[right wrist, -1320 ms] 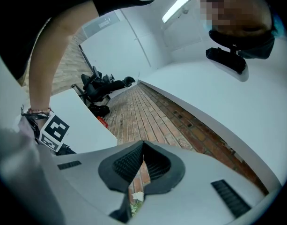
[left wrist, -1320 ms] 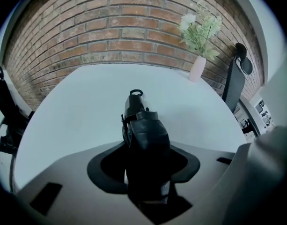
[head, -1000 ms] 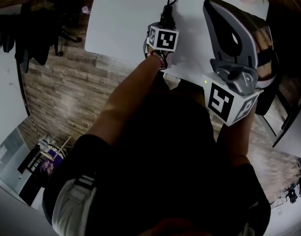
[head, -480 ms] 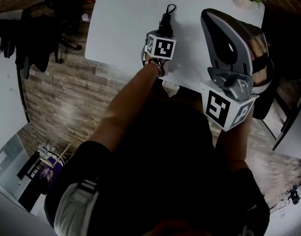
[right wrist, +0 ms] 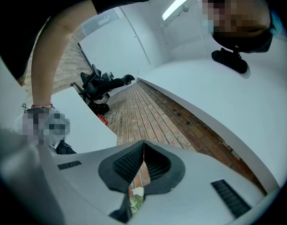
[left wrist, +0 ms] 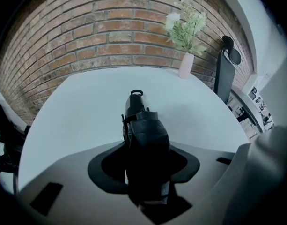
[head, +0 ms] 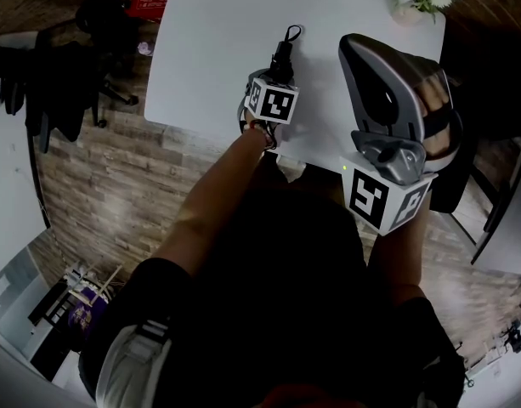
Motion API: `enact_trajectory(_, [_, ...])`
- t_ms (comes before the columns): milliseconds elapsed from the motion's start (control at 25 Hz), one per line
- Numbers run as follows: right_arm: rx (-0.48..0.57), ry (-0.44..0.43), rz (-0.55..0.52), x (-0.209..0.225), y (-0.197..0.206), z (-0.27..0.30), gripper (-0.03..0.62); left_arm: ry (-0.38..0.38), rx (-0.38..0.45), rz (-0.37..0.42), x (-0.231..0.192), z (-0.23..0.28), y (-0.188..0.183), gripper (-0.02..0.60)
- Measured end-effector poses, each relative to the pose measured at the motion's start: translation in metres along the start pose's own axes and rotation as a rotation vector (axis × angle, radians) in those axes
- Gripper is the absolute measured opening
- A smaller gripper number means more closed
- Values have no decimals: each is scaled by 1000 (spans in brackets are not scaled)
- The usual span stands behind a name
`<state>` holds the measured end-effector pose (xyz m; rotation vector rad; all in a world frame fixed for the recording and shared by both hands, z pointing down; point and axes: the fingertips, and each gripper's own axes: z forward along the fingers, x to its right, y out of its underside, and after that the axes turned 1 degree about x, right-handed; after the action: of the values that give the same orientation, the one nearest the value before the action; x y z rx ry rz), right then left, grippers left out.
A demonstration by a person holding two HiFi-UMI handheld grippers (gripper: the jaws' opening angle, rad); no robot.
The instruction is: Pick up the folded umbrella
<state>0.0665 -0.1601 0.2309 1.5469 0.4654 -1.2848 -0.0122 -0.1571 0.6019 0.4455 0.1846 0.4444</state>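
Left gripper (head: 271, 99) tilted steeply down, jaws pinching the black folded umbrella (left wrist: 144, 134) by its near end. Umbrella over table (head: 209, 49) by the near edge, strap loop pointing away; lifted or resting, unclear. Right gripper (right wrist: 142, 150) roughly level, jaws pressed together, empty

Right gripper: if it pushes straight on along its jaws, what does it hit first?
Most likely the white flowers in the vase at the table's far edge: they show right at the shut, empty right gripper's jaw line. Depth is unclear, so it might pass beside them.
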Motion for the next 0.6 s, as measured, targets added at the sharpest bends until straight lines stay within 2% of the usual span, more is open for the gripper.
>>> enact_trajectory(200, [-10, 1, 7, 0, 3, 3, 29, -19, 31, 60, -6, -4, -12, 199])
enact_trajectory(400, [-14, 3, 12, 1, 5, 2, 29, 0, 70, 82, -2, -7, -25, 198])
enact_trajectory(600, [-16, 8, 11, 4, 6, 4, 29, 20, 157, 150, 8, -19, -48, 192])
